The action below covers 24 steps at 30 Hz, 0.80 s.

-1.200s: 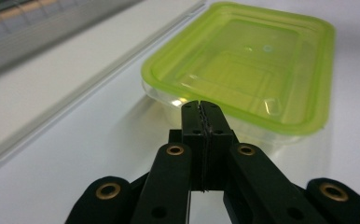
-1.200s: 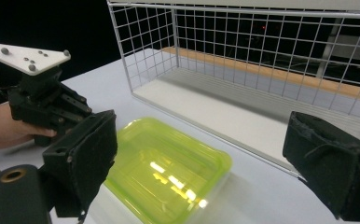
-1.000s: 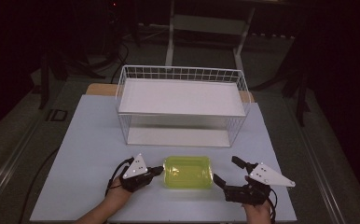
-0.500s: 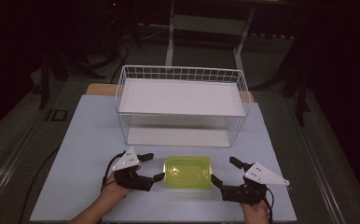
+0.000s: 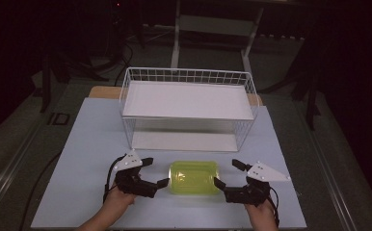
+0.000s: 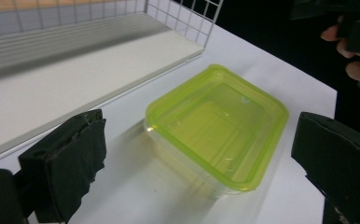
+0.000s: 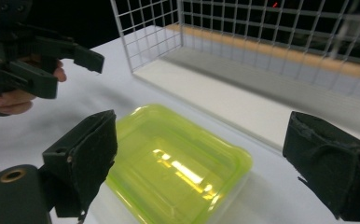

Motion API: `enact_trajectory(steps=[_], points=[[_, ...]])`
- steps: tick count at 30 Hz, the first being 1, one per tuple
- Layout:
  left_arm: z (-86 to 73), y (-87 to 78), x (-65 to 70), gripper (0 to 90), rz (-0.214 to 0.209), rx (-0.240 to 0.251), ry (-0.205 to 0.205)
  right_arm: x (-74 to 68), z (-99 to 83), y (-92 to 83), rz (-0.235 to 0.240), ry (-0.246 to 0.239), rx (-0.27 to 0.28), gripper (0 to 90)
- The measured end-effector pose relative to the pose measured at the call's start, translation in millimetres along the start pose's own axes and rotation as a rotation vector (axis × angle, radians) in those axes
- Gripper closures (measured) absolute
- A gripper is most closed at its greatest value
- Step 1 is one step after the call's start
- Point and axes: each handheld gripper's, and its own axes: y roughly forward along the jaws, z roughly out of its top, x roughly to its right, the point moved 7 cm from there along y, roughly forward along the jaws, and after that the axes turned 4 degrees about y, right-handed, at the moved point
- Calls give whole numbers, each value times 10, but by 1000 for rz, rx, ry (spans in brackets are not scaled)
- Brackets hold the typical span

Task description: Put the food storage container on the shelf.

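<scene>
lower centre: green container (image 5: 194, 177) set down; left gripper (image 5: 152, 173) just spread open, right gripper (image 5: 228, 174) spread; basket (image 5: 189, 76) loading left.

Both forearms come in from the near edge, each hand wrapped around a gripper held low over the tabletop. The left gripper (image 5: 151, 172) points inward to the right, and its jaws have just been opening; they now stand wide apart with nothing pressed between them. The right gripper (image 5: 228, 174) points inward to the left, its jaws spread wide too, gripping nothing.
</scene>
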Motion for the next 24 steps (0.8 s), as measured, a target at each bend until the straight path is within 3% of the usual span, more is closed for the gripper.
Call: enact_trajectory(steps=[6,8,10,11,15,17,18,19,20,21,22,24], points=[[37,86,35,36,-5,-22,9,75,0,103,-30,-43,-53,100],[35,125,41,37,-13,-25,14,156,-9,144,-89,-36,-64,99],[26,145,35,37,-23,-23,12,180,-13,153,-106,-24,-64,100],[10,170,12,37,-19,-28,1,213,-54,170,-69,21,-78,99],[-33,222,-19,39,-18,-53,-31,267,-136,213,-71,52,-116,100],[-72,255,-34,71,-18,-66,-61,285,-246,270,-54,87,-171,100],[-72,255,-34,73,-18,-66,-61,285,-246,270,-54,87,-171,100],[-97,283,-52,105,-1,-76,-92,295,-320,304,-57,89,-203,166],[-97,283,-52,152,-1,-76,-92,295,-320,304,-57,89,-203,166],[-138,330,-66,154,-4,-99,-133,296,-376,330,-55,97,-215,169],[-159,353,-68,155,2,-113,-146,300,-413,354,-57,102,-230,169],[-184,375,-69,195,2,-129,-157,304,-431,369,-54,108,-236,172]])
